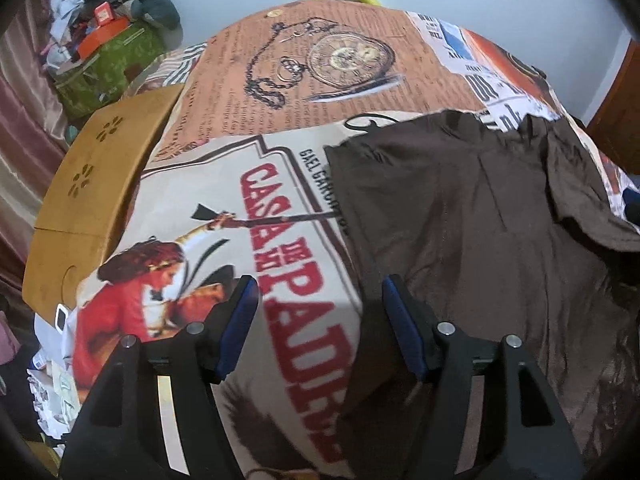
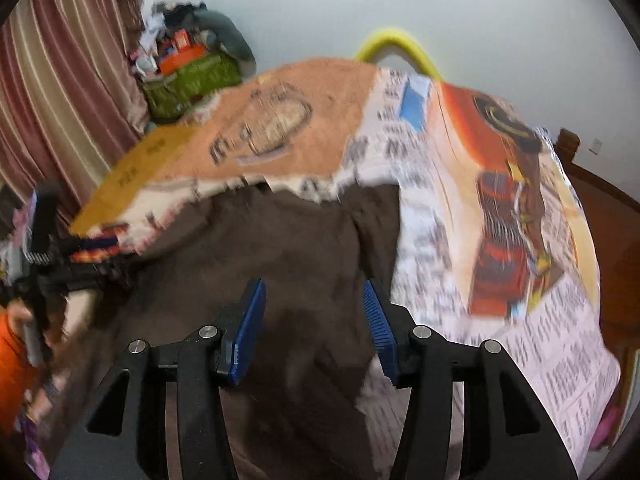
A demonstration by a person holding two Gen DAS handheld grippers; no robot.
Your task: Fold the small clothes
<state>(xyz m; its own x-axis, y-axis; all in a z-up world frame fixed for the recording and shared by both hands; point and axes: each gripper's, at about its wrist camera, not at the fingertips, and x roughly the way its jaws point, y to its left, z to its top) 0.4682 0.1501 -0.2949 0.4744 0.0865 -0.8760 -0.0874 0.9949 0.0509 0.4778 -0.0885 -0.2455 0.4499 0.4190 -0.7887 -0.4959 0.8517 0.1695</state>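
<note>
Both grippers, left (image 1: 316,328) and right (image 2: 314,330), tilted down over brown garment (image 1: 480,240), jaws apart, empty.

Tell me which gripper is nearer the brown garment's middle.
Right. The right gripper hangs open over the brown garment; the left gripper straddles its edge, mostly over the printed sheet.

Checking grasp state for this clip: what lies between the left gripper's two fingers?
In the left wrist view, the left gripper stands open over the left edge of the brown garment and the printed cloth beside it; the pads grip nothing.
</note>
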